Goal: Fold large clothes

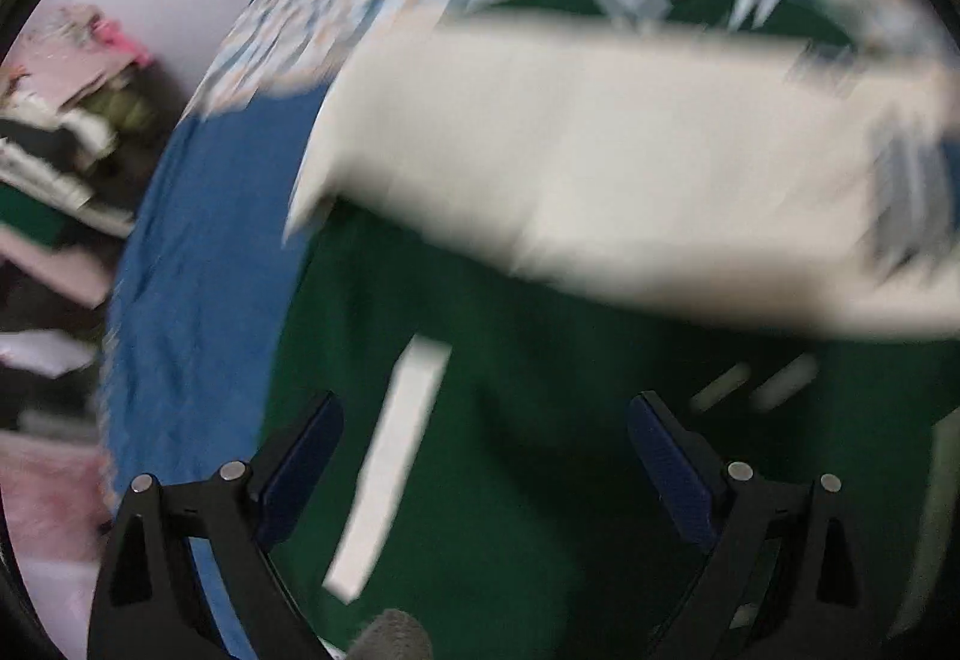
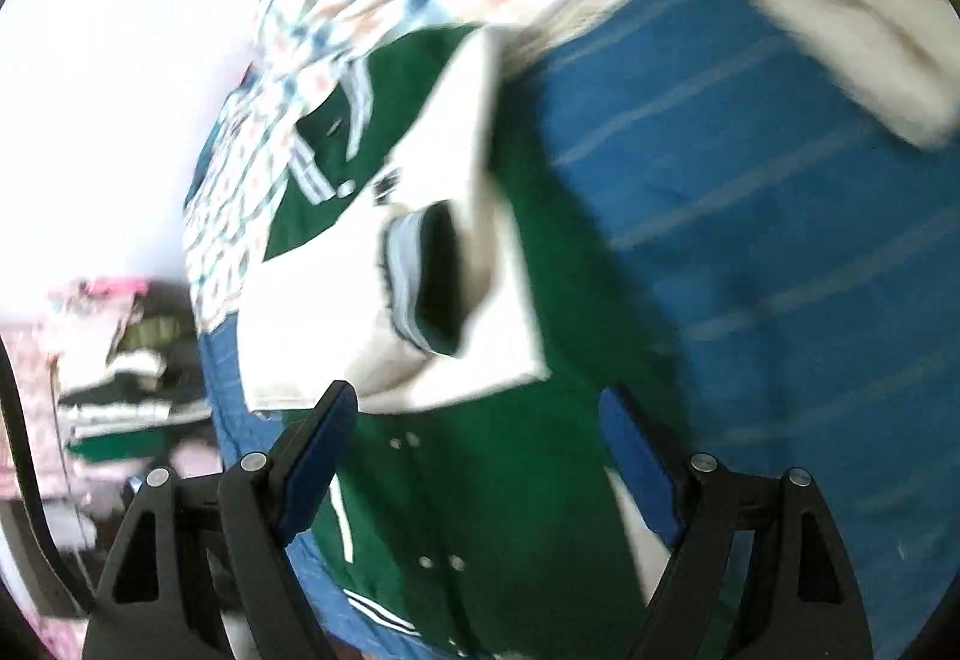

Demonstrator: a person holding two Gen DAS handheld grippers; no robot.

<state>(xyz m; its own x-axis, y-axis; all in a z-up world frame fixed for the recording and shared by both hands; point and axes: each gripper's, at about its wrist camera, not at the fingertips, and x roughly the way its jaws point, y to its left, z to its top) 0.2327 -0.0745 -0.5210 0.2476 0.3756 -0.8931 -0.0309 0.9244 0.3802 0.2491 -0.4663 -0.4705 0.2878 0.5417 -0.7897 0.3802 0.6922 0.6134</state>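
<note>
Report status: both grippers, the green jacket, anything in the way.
Left gripper open, empty, over the green jacket. Right gripper open, empty. Jacket on blue bedsheet, cream sleeves folded across its body. Patterned quilt bunched at its collar end.

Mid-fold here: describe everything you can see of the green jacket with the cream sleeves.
The green varsity-style jacket with cream sleeves lies flat on the blue striped bedsheet. Its body looks like soft knit, with snap buttons down the front and white-striped ribbed trim at collar and hem. One cream sleeve is folded across the chest, its striped cuff opening upward. The patterned quilt borders its collar end. Both pairs of jaws are open above it, not gripping.
</note>
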